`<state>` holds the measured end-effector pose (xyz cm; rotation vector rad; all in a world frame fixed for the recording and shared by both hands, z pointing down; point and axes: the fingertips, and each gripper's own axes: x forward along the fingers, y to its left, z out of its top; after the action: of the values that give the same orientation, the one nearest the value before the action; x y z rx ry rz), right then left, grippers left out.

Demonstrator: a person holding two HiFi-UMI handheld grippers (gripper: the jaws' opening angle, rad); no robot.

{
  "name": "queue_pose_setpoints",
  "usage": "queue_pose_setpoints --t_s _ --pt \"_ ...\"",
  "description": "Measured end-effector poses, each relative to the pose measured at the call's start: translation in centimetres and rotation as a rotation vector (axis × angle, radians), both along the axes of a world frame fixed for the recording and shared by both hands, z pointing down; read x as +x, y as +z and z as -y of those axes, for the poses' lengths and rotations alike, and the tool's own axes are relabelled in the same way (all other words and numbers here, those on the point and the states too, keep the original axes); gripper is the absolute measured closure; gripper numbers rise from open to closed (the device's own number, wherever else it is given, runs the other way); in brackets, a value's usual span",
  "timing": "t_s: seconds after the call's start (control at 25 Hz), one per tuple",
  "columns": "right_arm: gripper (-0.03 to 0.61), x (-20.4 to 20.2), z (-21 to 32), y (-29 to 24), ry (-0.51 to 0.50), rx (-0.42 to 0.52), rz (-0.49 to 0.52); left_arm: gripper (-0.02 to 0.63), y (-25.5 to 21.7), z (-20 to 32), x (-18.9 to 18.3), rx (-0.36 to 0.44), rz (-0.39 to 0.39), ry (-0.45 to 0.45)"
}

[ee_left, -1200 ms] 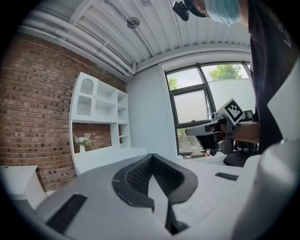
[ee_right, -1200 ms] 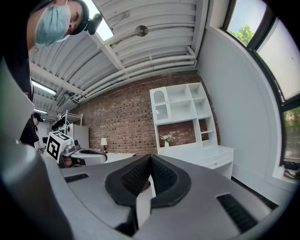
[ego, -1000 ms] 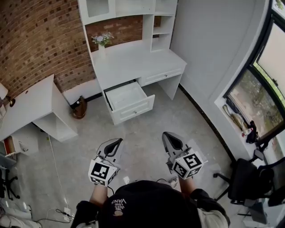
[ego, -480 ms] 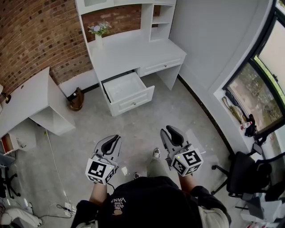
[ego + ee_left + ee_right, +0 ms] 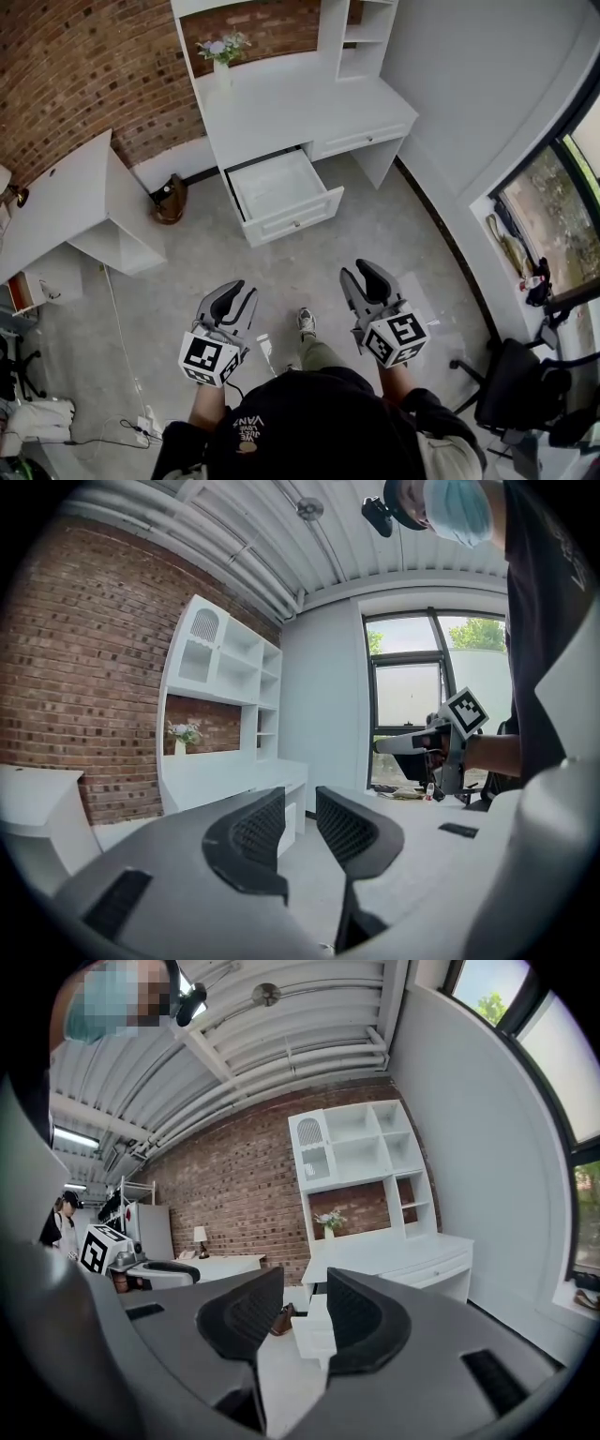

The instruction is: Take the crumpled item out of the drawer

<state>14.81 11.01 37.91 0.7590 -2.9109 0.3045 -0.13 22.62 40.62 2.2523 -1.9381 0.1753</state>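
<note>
The white desk (image 5: 291, 103) stands against the brick wall, and its left drawer (image 5: 281, 192) is pulled open. The drawer's inside looks white, and I cannot make out a crumpled item in it from here. Both grippers hang over the grey floor, well short of the desk. My left gripper (image 5: 230, 300) (image 5: 300, 803) has its jaws opening, with nothing between them. My right gripper (image 5: 367, 279) (image 5: 305, 1288) is also opening on empty air; past its jaws the open drawer (image 5: 314, 1327) shows far off.
A second white desk (image 5: 66, 211) stands at the left, with a brown bag (image 5: 169, 202) on the floor beside it. A flower vase (image 5: 223, 52) sits on the main desk. An office chair (image 5: 511, 394) is at the right, and cables (image 5: 112, 328) trail at the left.
Both grippers' jaws have parted from shut. The person has stepped forward, one shoe now showing between the grippers, and the view has shifted slightly.
</note>
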Motion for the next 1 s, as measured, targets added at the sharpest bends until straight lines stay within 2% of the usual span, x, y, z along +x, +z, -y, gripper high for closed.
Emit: queue_pose_setpoints --t_s 0.36,0.6,0.8,1.0 --pt "0.446 -4.1 9.9 0.7 -0.057 -0.018 -0.011 0.522 -0.2 9.6 -4.1 -0.013 0.02 -0.062" --pt "0.442 -5.9 16.2 0.7 -0.096 -0.022 0.002 0.517 0.1 16.0 -5.3 -0.044 0.04 -0.085" --pt "0.441 -6.5 19.7 1.4 -0.135 -0.028 -0.008 0.514 1.0 19.7 -5.8 -0.081 0.06 -0.103" --pt "0.439 -7.2 21.7 2.2 -0.12 -0.05 0.0 0.512 2.8 22.0 -7.4 -0.135 0.083 -0.1"
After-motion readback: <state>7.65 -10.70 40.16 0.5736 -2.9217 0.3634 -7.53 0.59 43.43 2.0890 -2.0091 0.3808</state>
